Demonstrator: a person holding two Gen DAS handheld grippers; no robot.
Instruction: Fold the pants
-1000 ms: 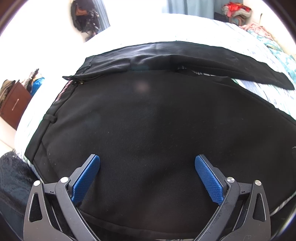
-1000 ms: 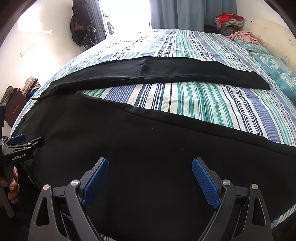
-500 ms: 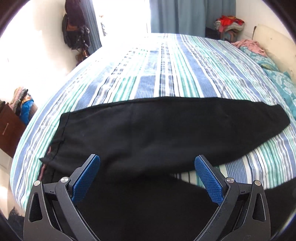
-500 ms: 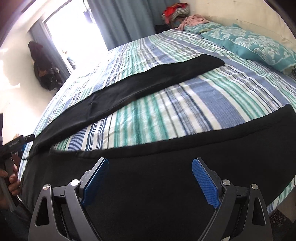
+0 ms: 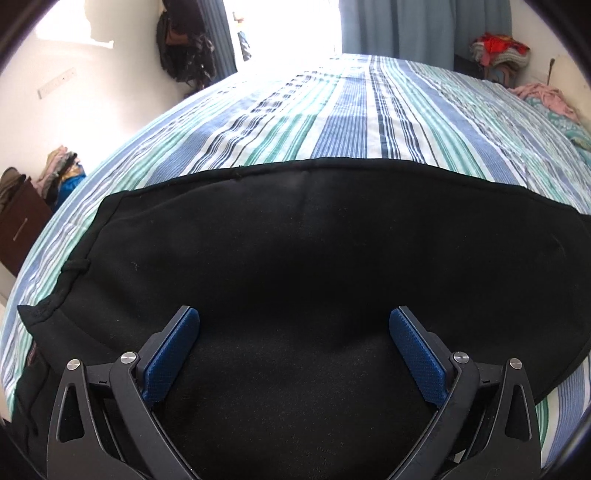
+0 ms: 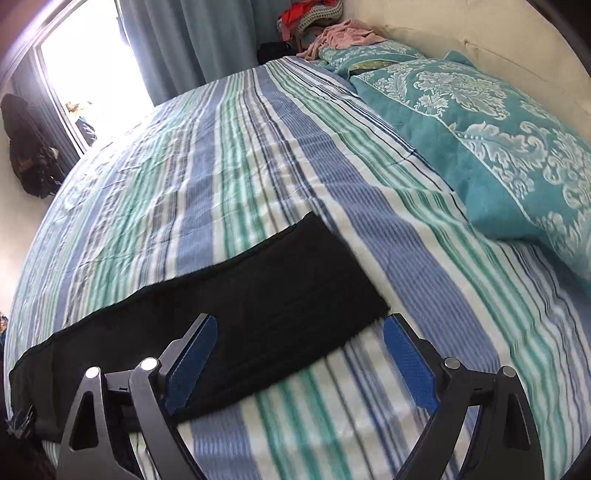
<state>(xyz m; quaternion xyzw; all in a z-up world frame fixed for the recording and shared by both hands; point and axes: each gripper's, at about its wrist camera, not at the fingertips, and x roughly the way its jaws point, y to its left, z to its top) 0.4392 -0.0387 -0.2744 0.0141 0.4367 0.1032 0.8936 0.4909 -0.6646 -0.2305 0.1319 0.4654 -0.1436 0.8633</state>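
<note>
The black pants (image 5: 295, 236) lie flat on the striped bedspread (image 5: 354, 110), with one leg on top of the other, so they make one long black band across the bed. In the left wrist view the wide waist part fills the lower half of the picture, and a small belt loop (image 5: 75, 266) stands out at the left edge of the fabric. The left gripper (image 5: 294, 354) hangs just above this part. Its jaws are spread wide and nothing is between the blue pads (image 5: 170, 357).

In the right wrist view the narrow leg end (image 6: 325, 266) of the pants reaches toward the teal patterned pillow (image 6: 480, 140) but does not touch it. The right gripper (image 6: 295, 363) is over the near corner of the leg end, also with its jaws wide apart and holding nothing. This view is blurred near the bottom, so it is hard to tell whether the left pad touches the cloth or is only above it.

A pile of clothes (image 6: 314, 14) is in the far corner, beside the blue curtain (image 6: 177, 40). A dark bag (image 5: 184, 48) hangs on the wall near the bright window.
</note>
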